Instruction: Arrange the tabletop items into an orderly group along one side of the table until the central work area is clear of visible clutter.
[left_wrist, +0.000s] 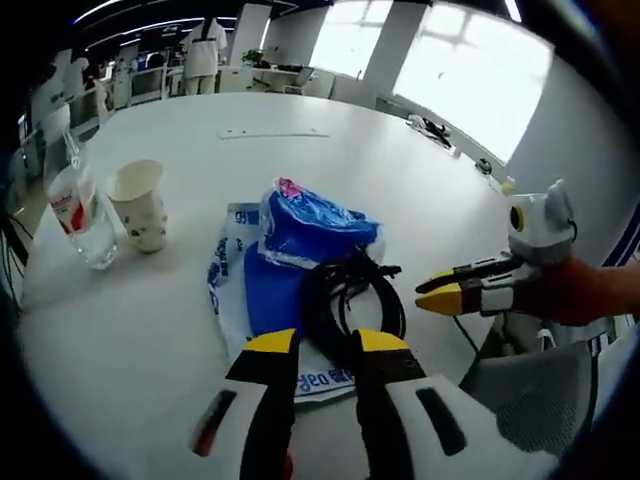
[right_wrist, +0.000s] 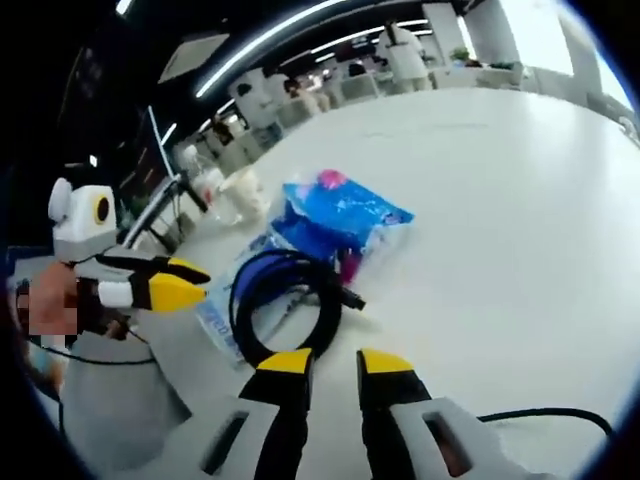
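Observation:
A black cable coil (left_wrist: 352, 300) lies on a flat blue-and-white packet (left_wrist: 232, 275), just ahead of my left gripper (left_wrist: 328, 345), which is open with nothing between its jaws. Behind the coil sits a crumpled blue bag (left_wrist: 315, 228). A paper cup (left_wrist: 140, 205) and a clear water bottle (left_wrist: 80, 210) stand at the left. My right gripper (left_wrist: 438, 291) comes in from the right, beside the coil. In the right gripper view my right gripper (right_wrist: 335, 365) stands open just short of the cable coil (right_wrist: 285, 300), with the blue bag (right_wrist: 340, 215) beyond and my left gripper (right_wrist: 188, 282) at the left.
The white table (left_wrist: 300, 110) stretches far back, bare but for a thin strip (left_wrist: 272, 133) and small items (left_wrist: 430, 128) at its right edge. A grey chair (left_wrist: 540, 400) stands by the near edge. A loose black cable (right_wrist: 540, 413) runs near my right gripper. People stand at the back.

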